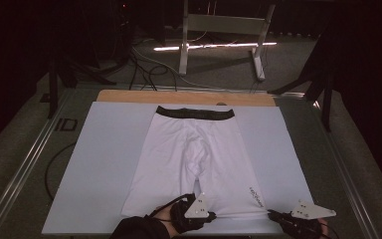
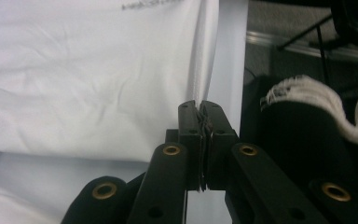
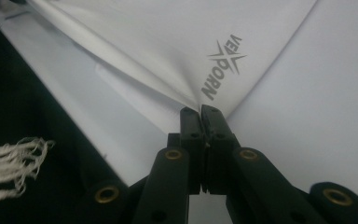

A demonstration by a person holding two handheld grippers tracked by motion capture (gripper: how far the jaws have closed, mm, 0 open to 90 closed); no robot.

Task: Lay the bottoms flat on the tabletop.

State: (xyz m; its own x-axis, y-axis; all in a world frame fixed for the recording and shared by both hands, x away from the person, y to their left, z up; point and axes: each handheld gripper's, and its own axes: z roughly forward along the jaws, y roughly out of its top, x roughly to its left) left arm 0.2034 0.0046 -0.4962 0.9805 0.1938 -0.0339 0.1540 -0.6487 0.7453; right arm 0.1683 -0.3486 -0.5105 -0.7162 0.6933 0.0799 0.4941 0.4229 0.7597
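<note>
High view: white compression shorts (image 1: 196, 159) flat at frame centre on a white board (image 1: 104, 164), black waistband (image 1: 195, 113) uppermost; left gripper (image 1: 210, 215) and right gripper (image 1: 270, 213) at the lower hem.

Left gripper view: jaws clamped on hem fabric (image 2: 200, 88), centre frame.

Right gripper view: jaws pinched on the hem corner by the grey logo (image 3: 221, 65). Likely light, limp, stretchy; best held at hem corners.
</note>
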